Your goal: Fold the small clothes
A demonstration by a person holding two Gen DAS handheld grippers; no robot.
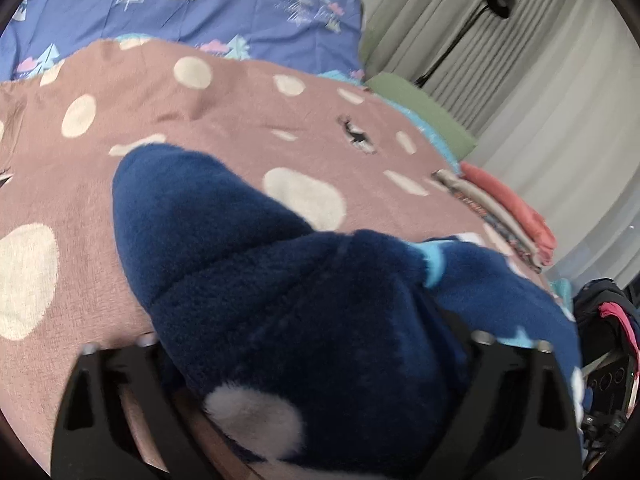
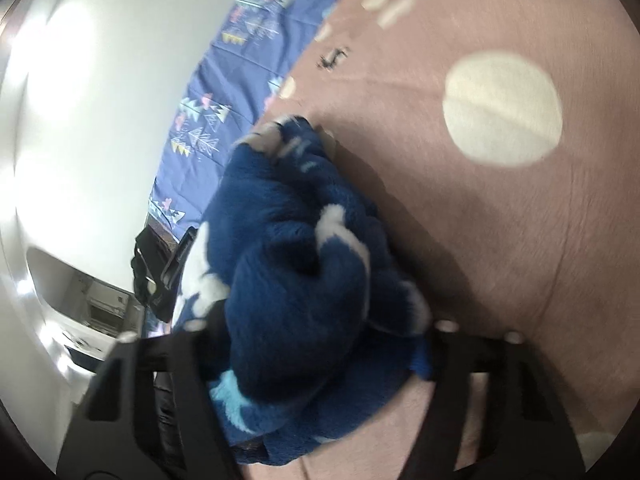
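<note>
Listing contents, left to right.

Left wrist view: brown spotted blanket (image 1: 168, 92) fills the left and centre; blue patterned sheet (image 1: 200, 4) along the top. Navy fleece garment (image 1: 280, 300), lower centre, bunched and draped over the left gripper (image 1: 316, 360); its jaws are buried in fleece, so whether they clench it cannot be told. Folded clothes stack (image 1: 516, 216), right edge, reads as finished work.

Right wrist view: the same garment, lower centre, heaped over the right gripper (image 2: 316, 360); jaw state likewise hidden.

Progress: some pieces apparently folded; this garment is still crumpled, its folding yet to be done.
</note>
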